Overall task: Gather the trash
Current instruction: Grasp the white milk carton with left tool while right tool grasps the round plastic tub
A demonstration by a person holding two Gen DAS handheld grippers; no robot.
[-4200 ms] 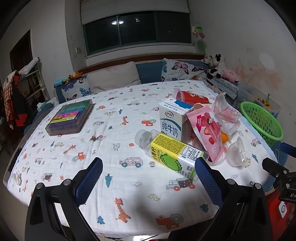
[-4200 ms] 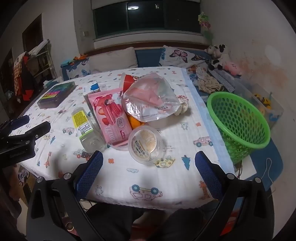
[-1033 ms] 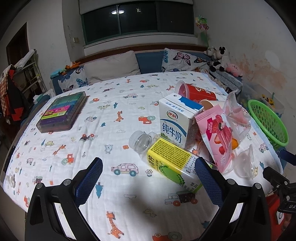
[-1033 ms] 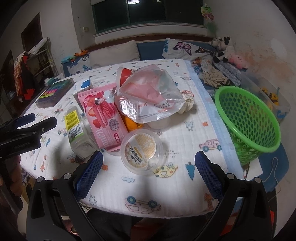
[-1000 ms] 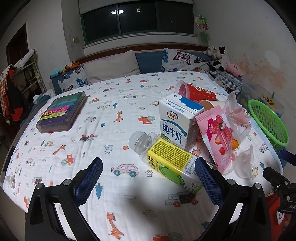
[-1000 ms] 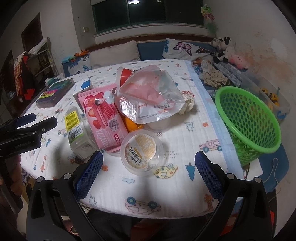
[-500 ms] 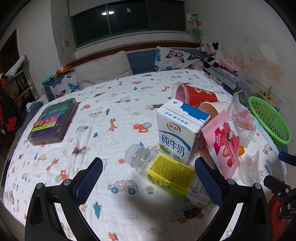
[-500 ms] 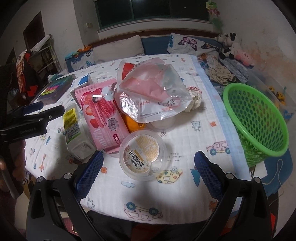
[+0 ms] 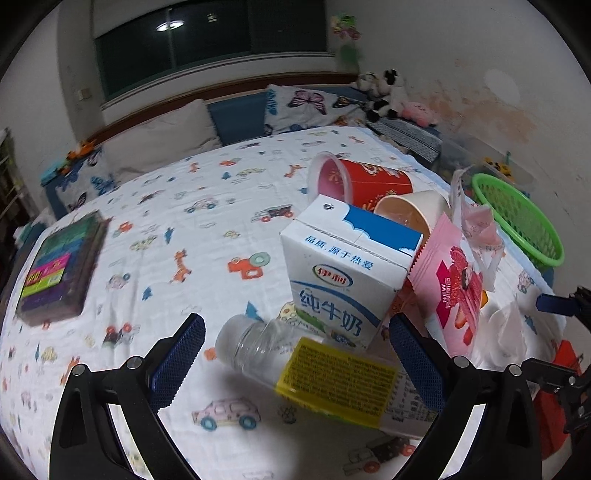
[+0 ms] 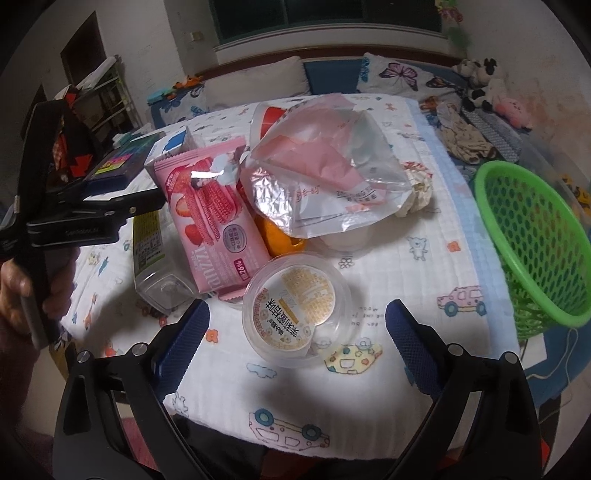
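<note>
Both claws moved nearer; left gripper (image 9: pixel 295 360) wide around bottle (image 9: pixel 314 373); right gripper (image 10: pixel 297 338) wide around cup (image 10: pixel 297 310).

A: Site type? Home, a bedroom by the look of it.

B: Evidence: child-print cloth (image 9: pixel 207 229) with cars and giraffes spread wide, pillows (image 9: pixel 162 136) and a butterfly cushion (image 9: pixel 306 107) lined along a wooden ledge under a dark window (image 9: pixel 207 33).

A: Noted. Also plush toys (image 9: pixel 384 92) against a stained plaster wall (image 9: pixel 491 96), clothes rack (image 10: pixel 99 99) at the left.

B: Green plastic basket (image 10: pixel 532 236) beside the cloth's edge. Domestic, lived-in.
</note>
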